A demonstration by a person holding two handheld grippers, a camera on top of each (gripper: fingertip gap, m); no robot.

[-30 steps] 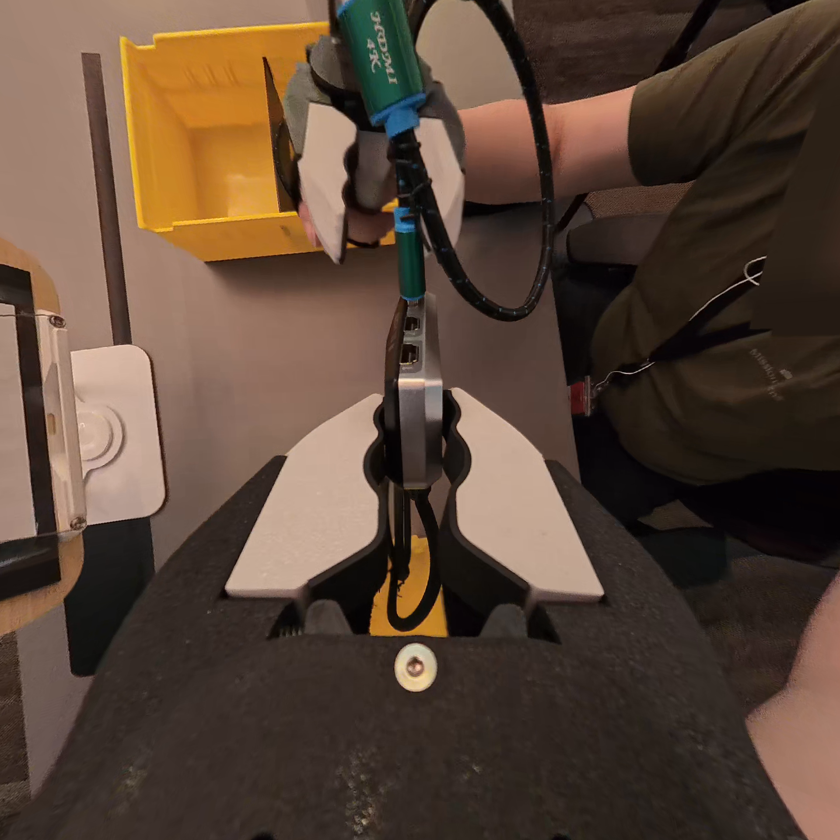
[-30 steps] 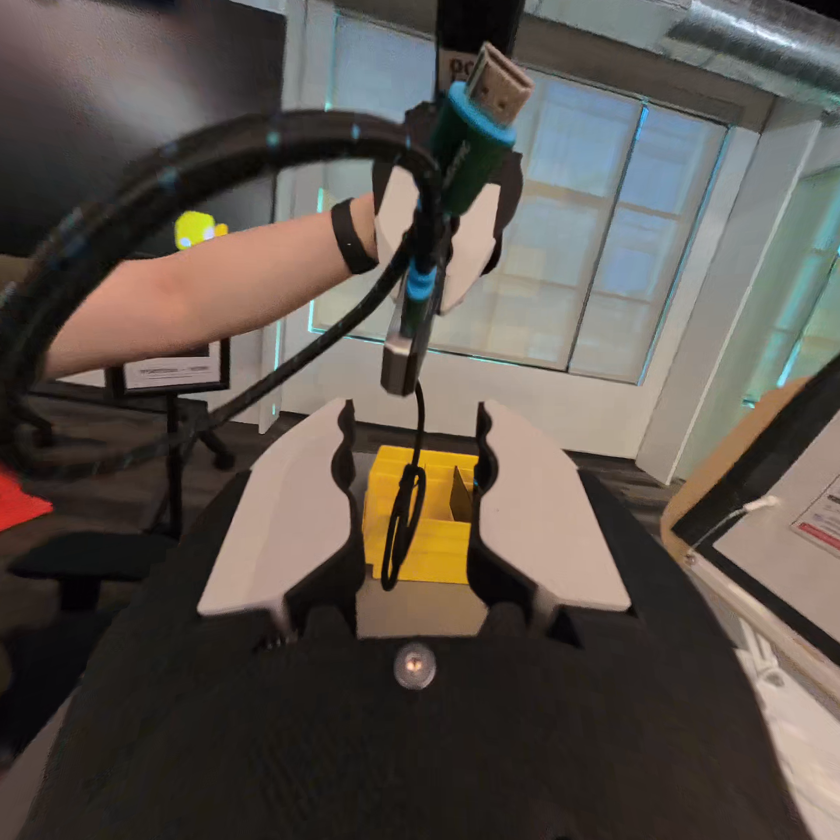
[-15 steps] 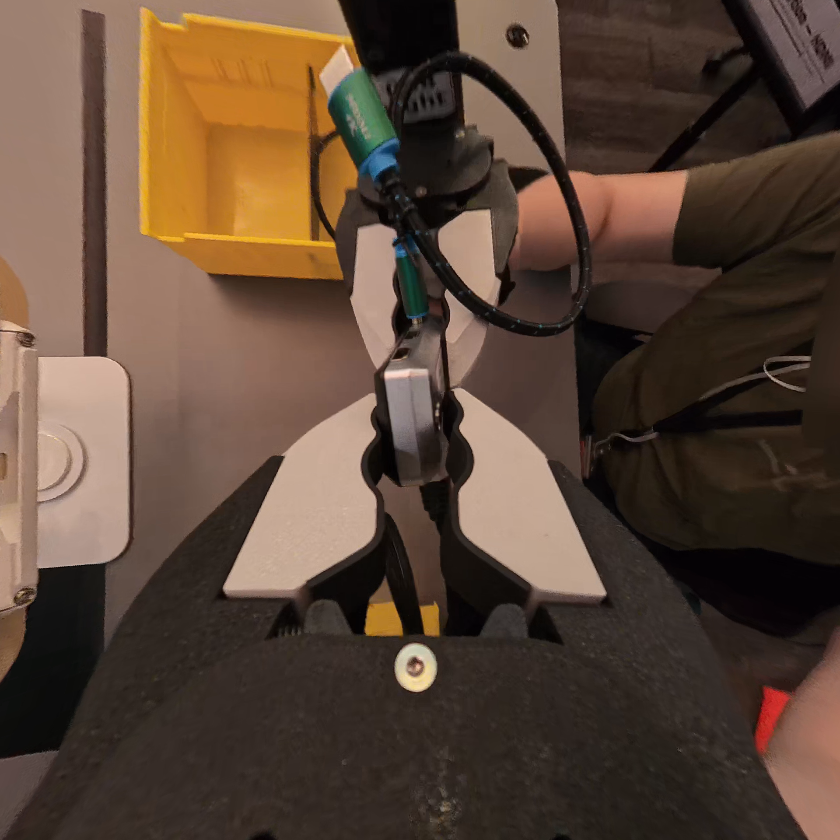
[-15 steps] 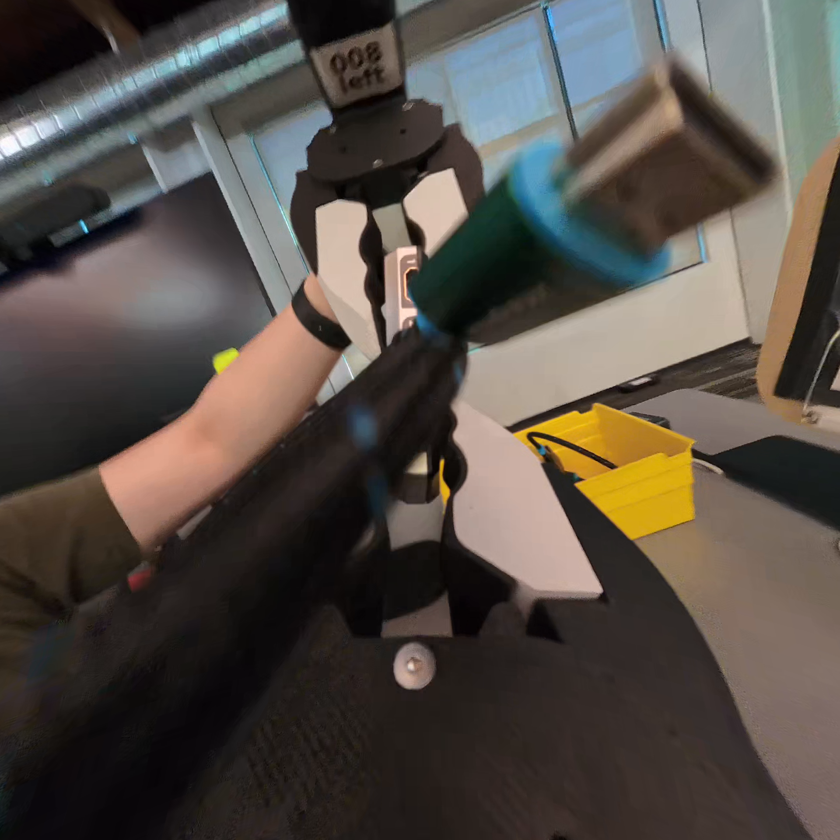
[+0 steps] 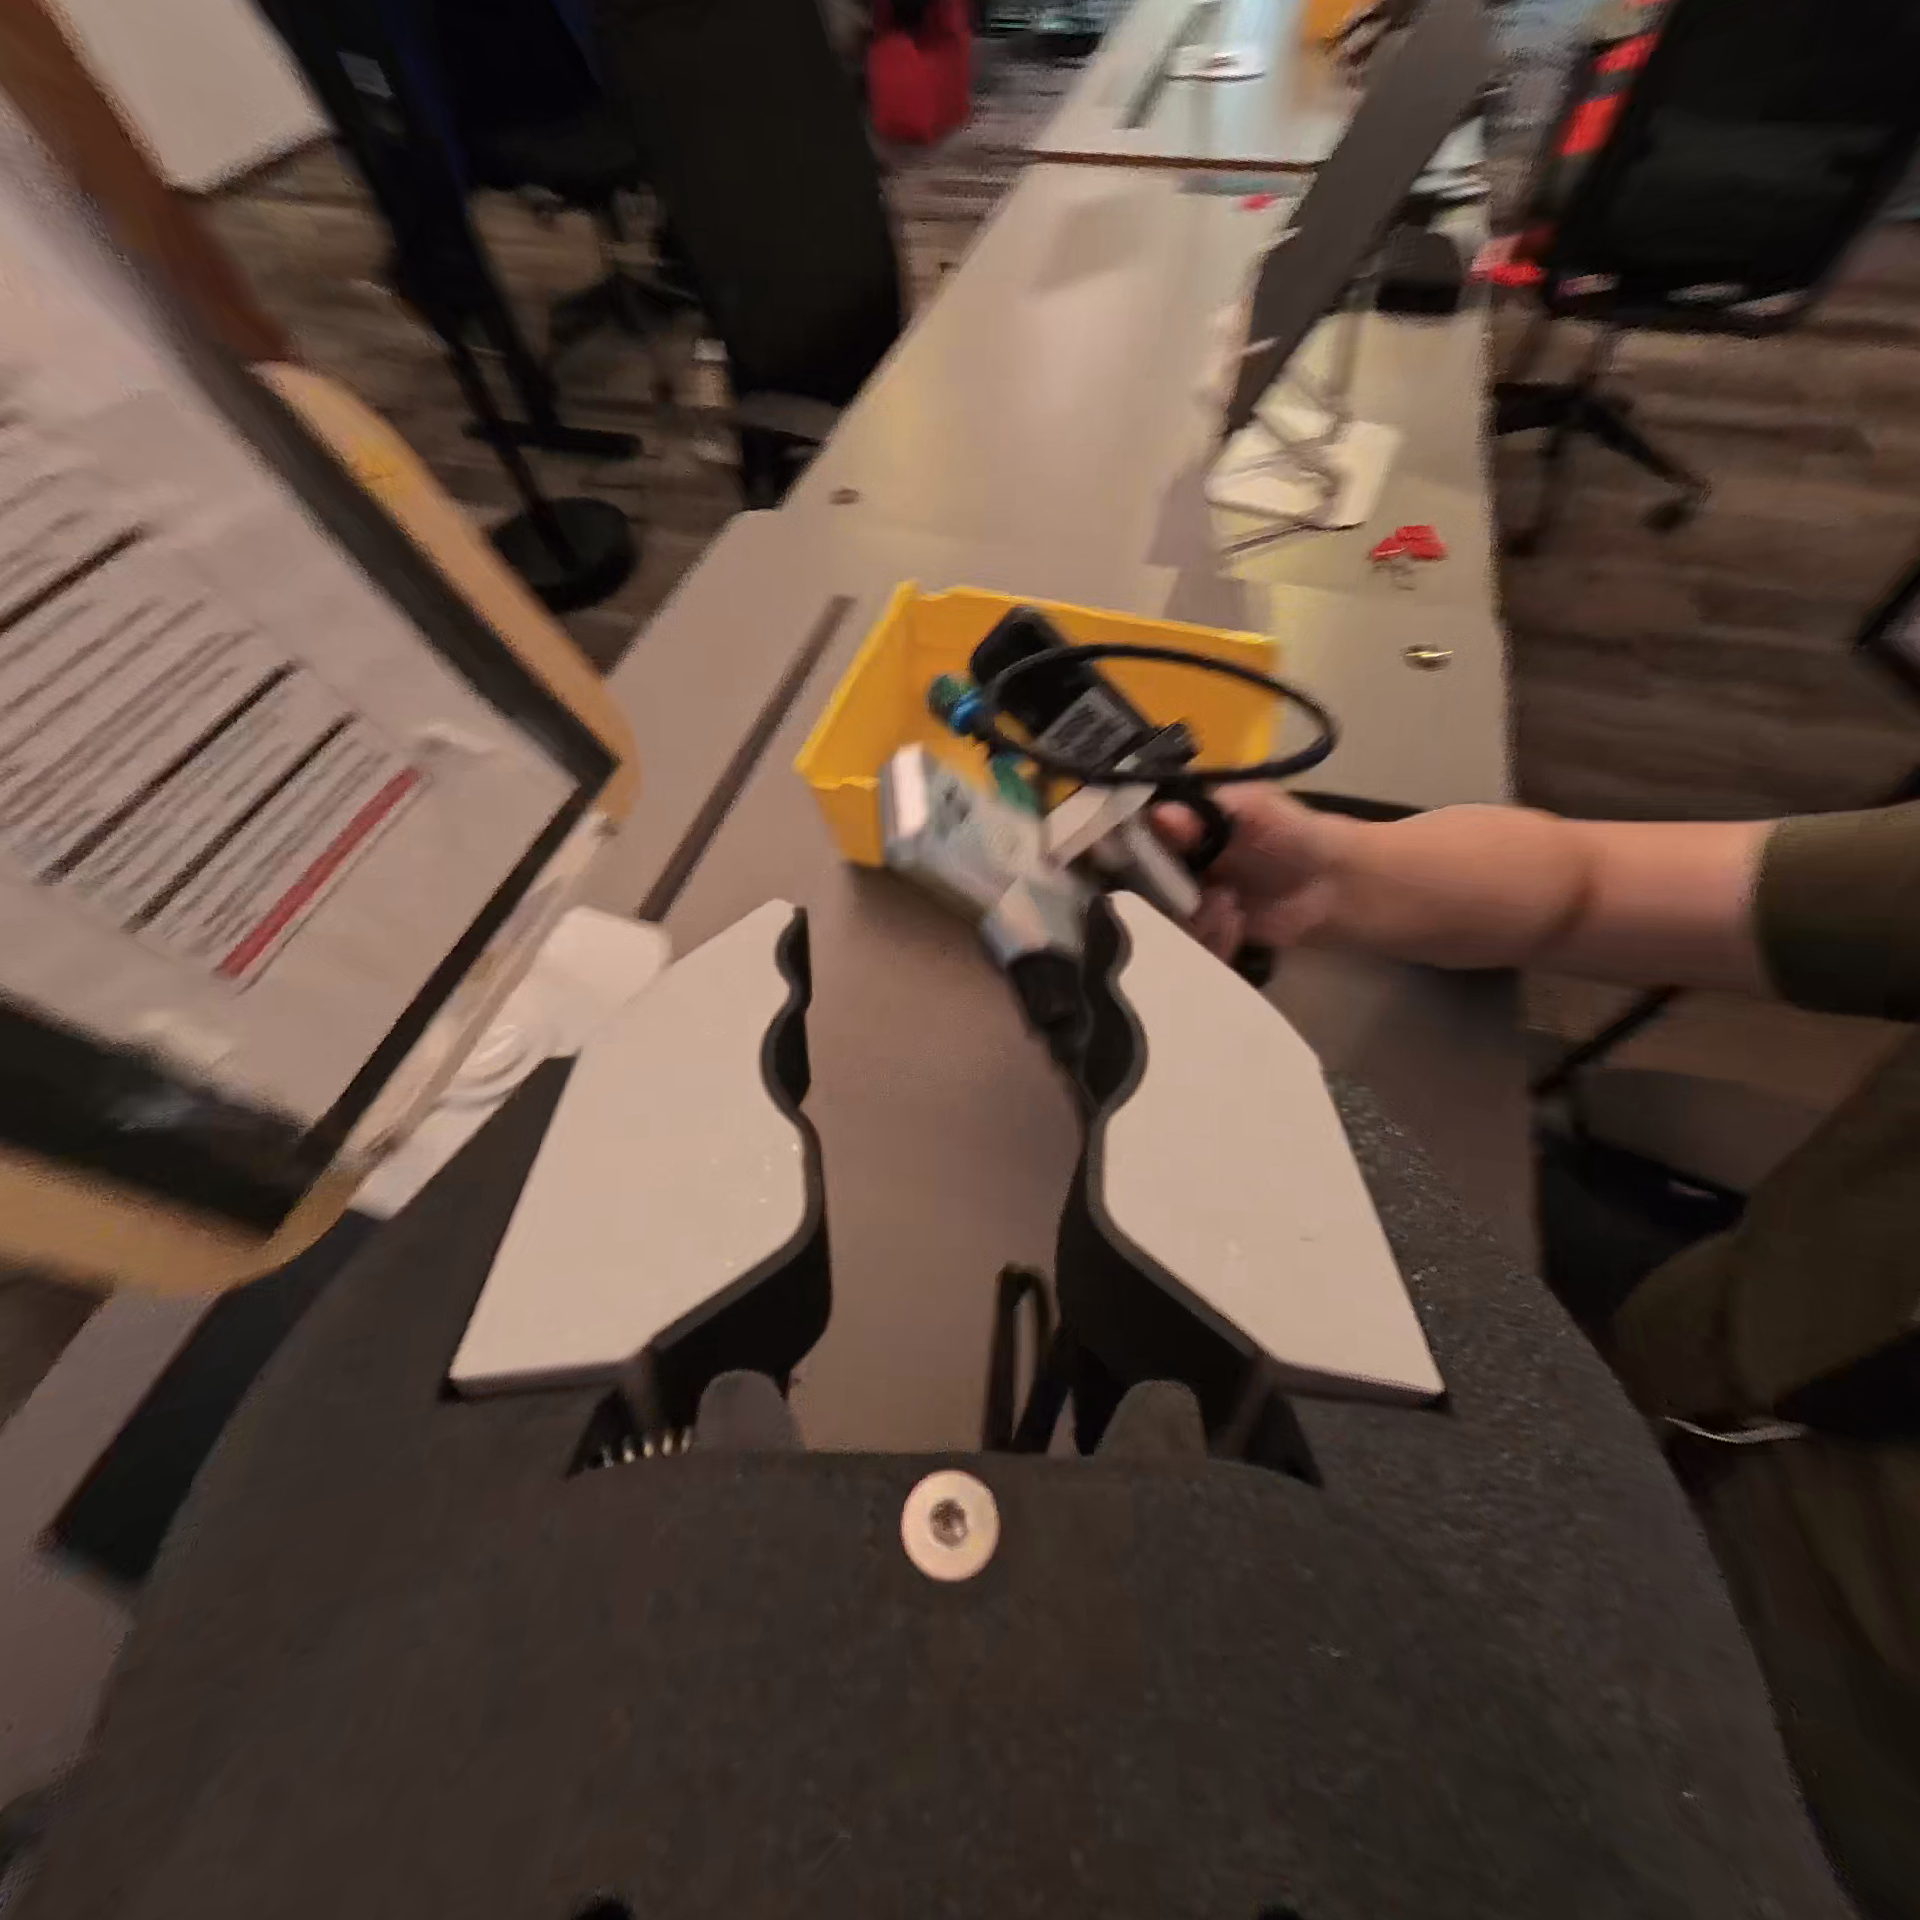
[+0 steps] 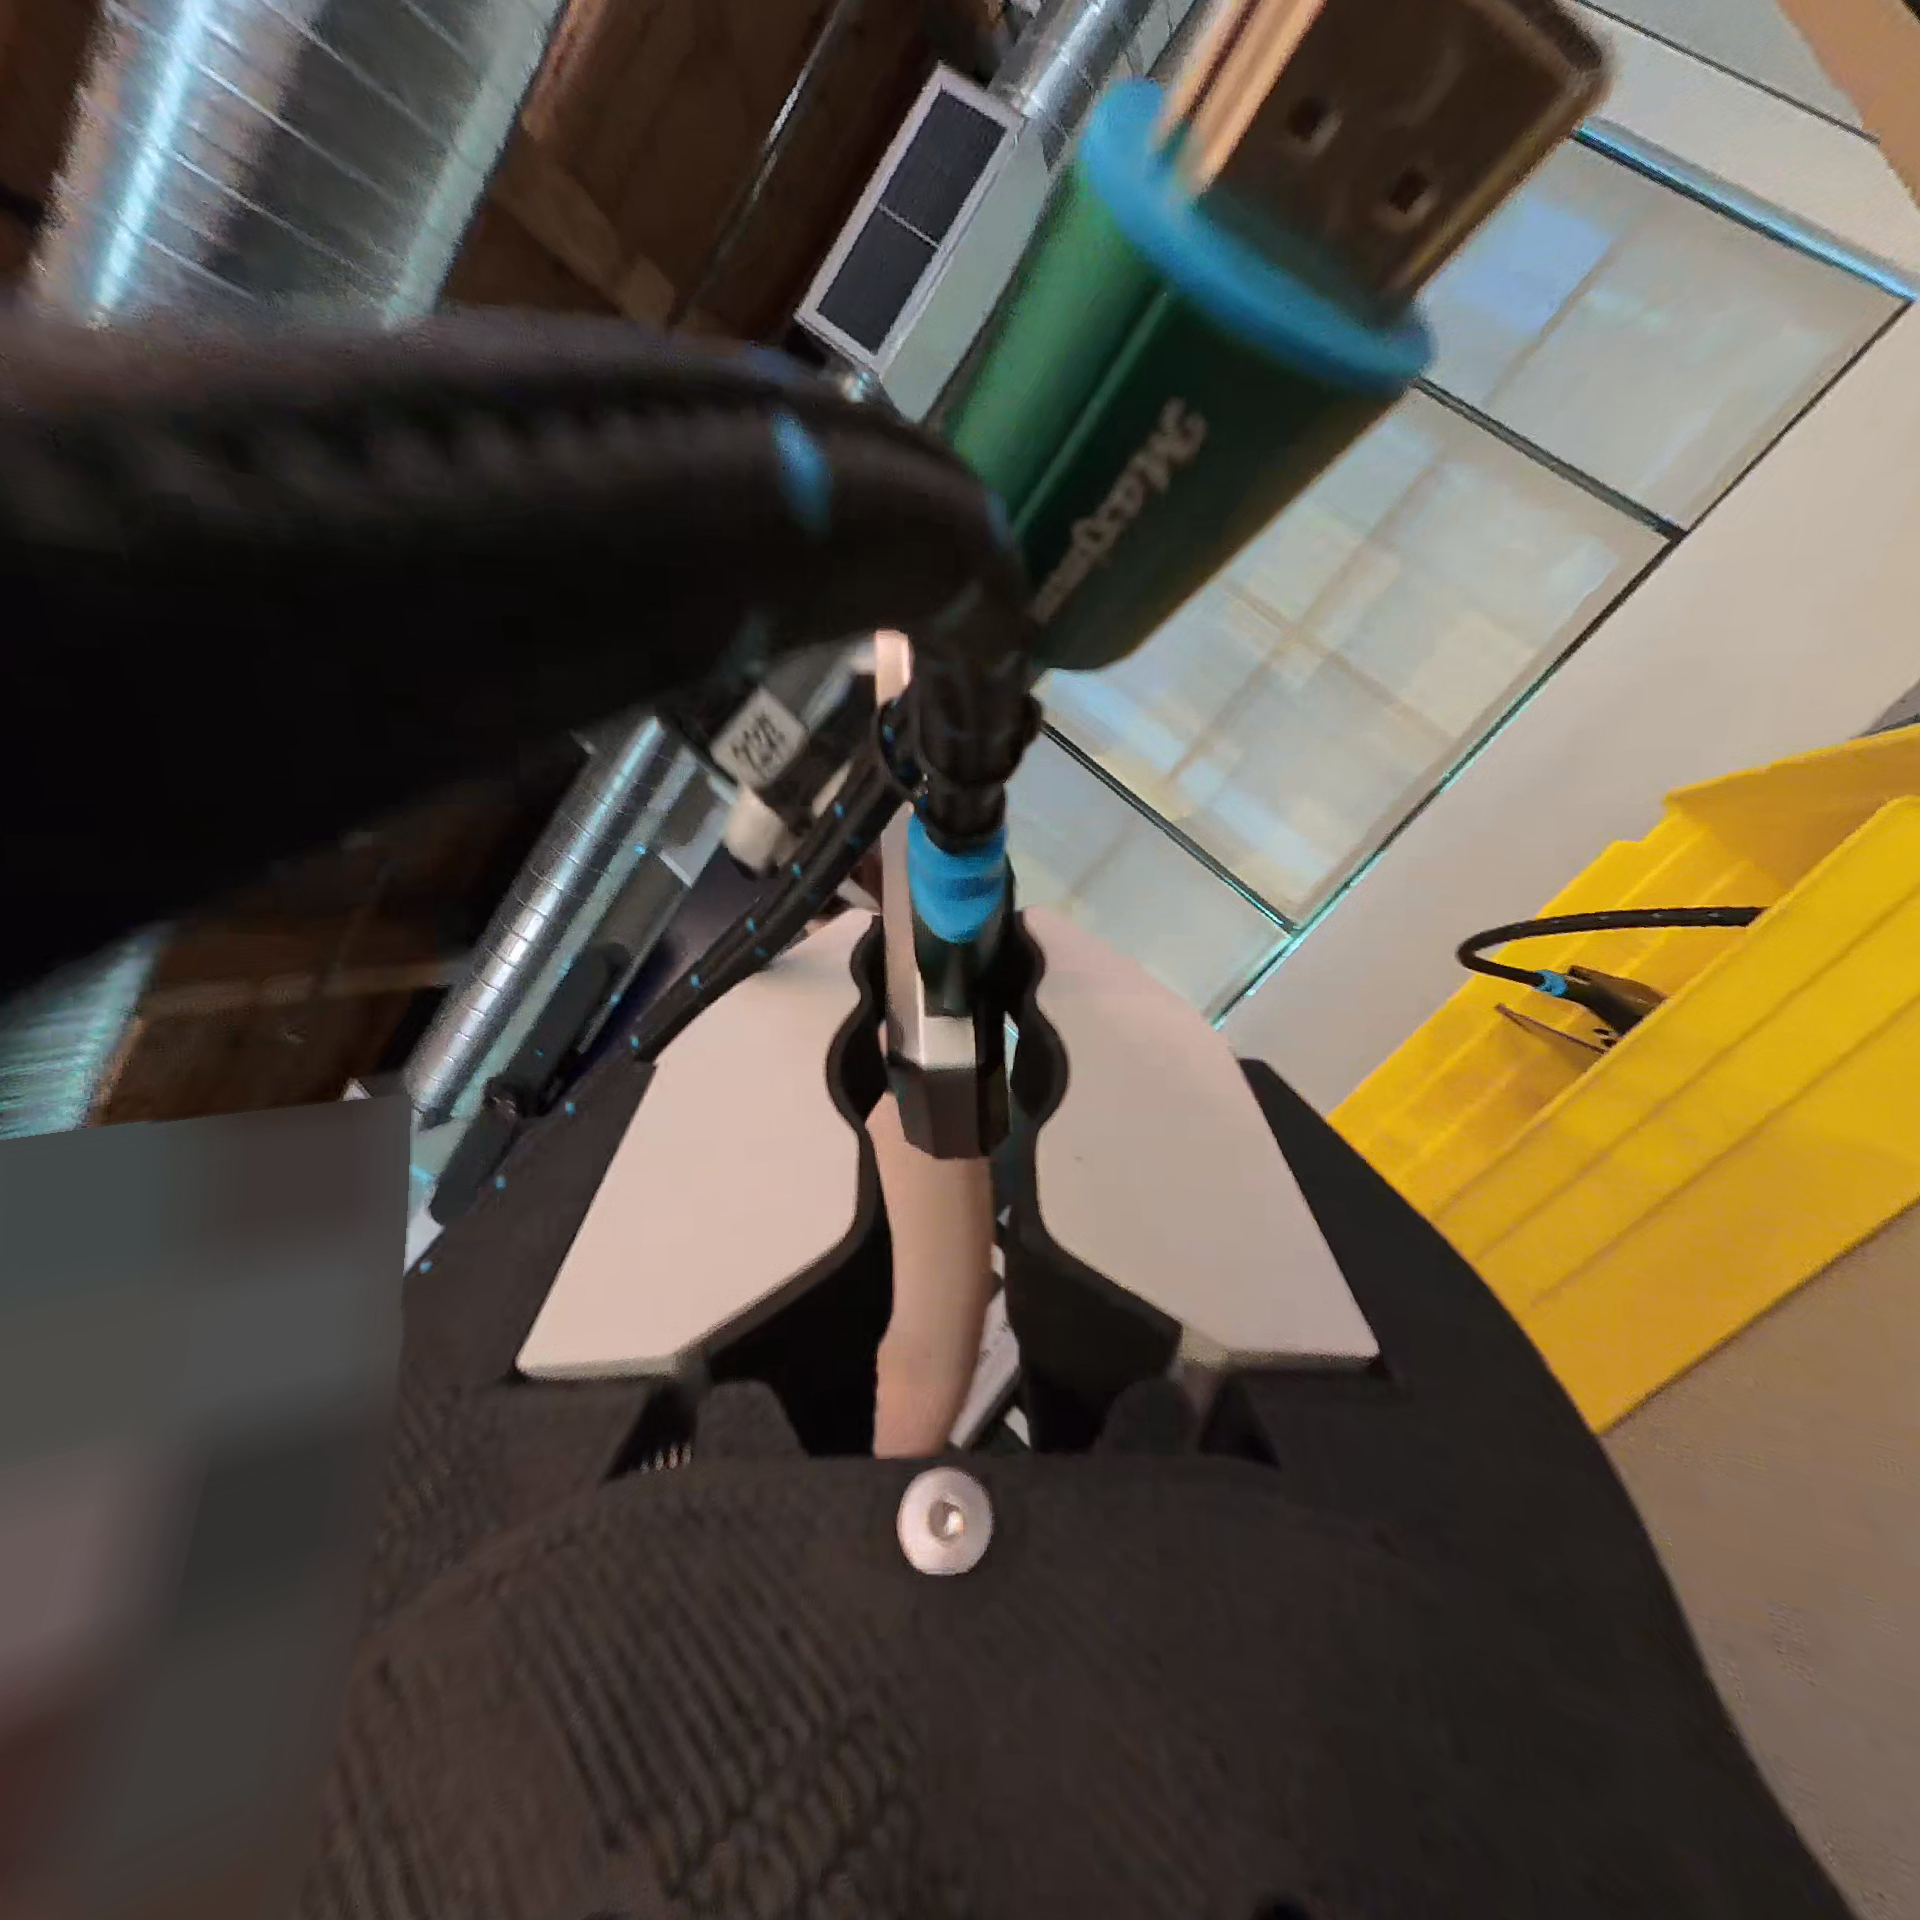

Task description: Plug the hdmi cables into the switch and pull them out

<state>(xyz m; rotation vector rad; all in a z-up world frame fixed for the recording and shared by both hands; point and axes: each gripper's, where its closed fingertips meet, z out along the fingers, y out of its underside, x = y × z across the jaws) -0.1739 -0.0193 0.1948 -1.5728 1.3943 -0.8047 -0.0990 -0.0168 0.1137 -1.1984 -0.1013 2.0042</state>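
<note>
My left gripper (image 5: 945, 914) is open and empty above the grey table (image 5: 935, 1122). The silver switch (image 5: 961, 842) hangs just ahead of it, with its thin black lead (image 5: 1049, 992) running past my right finger. My right gripper (image 5: 1101, 821) holds it over the table by the yellow bin (image 5: 852, 727). In the right wrist view my right gripper (image 6: 945, 935) is shut on the green HDMI plug (image 6: 956, 966) with a blue collar, plugged into the switch (image 6: 914, 1018). The black braided cable (image 6: 416, 540) loops back. Its free green plug (image 6: 1174, 416) hangs close to the camera.
A framed board (image 5: 260, 779) on a white base (image 5: 582, 977) stands at the left. The yellow bin (image 6: 1662, 1091) holds another black cable (image 6: 1579, 920). A person's forearm (image 5: 1403, 883) reaches in from the right. Chairs and another table lie beyond. One gripper's finger ends stand about 12 cm off the other's.
My left gripper opened, let go of the switch and drew back. My right gripper shut on the plug at the switch and now carries both alone.
</note>
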